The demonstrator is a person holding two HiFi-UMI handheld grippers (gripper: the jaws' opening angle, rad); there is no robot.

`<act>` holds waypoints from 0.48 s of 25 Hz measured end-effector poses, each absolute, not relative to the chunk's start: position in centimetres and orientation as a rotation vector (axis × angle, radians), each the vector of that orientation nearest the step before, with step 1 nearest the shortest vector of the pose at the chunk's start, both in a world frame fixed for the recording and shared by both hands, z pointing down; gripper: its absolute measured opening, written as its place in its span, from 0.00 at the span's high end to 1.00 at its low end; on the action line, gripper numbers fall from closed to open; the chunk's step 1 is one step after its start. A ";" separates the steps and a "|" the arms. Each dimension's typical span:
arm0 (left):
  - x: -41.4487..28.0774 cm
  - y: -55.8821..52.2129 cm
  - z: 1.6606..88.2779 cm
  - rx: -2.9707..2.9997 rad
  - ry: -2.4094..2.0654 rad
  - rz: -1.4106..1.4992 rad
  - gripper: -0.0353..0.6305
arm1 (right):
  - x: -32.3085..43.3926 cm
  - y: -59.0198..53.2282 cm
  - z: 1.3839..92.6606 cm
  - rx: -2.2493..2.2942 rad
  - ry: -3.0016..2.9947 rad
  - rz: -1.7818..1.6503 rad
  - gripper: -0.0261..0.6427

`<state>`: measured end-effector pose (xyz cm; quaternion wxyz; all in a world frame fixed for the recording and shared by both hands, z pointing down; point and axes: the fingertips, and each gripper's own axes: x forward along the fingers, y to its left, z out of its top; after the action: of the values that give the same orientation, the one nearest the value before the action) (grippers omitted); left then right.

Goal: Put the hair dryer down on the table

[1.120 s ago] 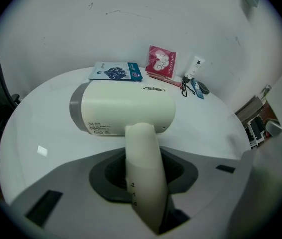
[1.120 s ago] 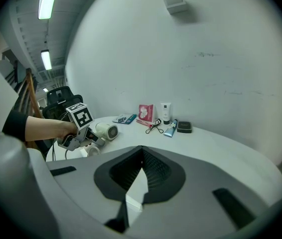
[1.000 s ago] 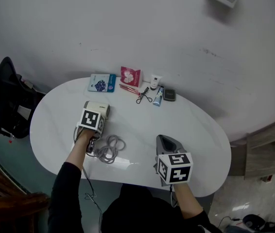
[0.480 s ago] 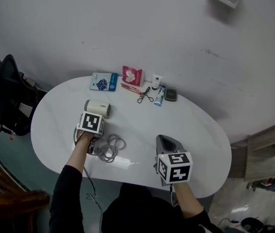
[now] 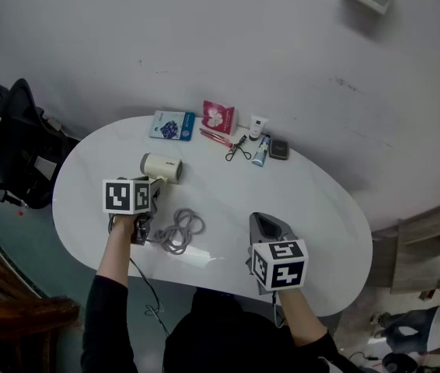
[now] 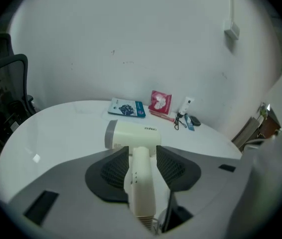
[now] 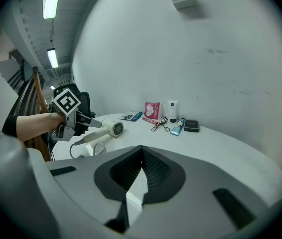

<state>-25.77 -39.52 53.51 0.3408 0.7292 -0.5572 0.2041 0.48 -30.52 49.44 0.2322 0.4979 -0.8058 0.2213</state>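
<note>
Right gripper view: right hand-held gripper (image 7: 141, 151) sits closed at the tips, empty. Left hand-held gripper (image 6: 142, 151) has just been opening its jaws; they stand wide, the handle of the hair dryer (image 6: 131, 133) between them, unpressed. Dryer lies on the surface (image 6: 51, 133). Placement looks done; only withdrawal is left.

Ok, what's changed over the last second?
The left hand-held gripper has just been opening its jaws, letting go of the hair dryer, and drew back; its handle lies loose between them. The dryer, cord and right hand-held gripper stayed put.
</note>
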 end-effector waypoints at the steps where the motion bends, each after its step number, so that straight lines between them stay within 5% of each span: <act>1: -26.0 -39.4 52.6 1.908 -1.455 0.475 0.67 | 0.3 -30.5 49.4 1.363 -2.220 0.606 0.96; 12: -27.5 -35.4 46.6 1.942 -1.473 -0.049 0.93 | -1.4 -29.5 48.7 1.316 -2.279 0.595 0.96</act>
<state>-27.50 -35.45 46.65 0.3445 0.7478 -0.5672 -0.0189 -1.38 -29.54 48.72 0.2199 0.4757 -0.8240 0.2153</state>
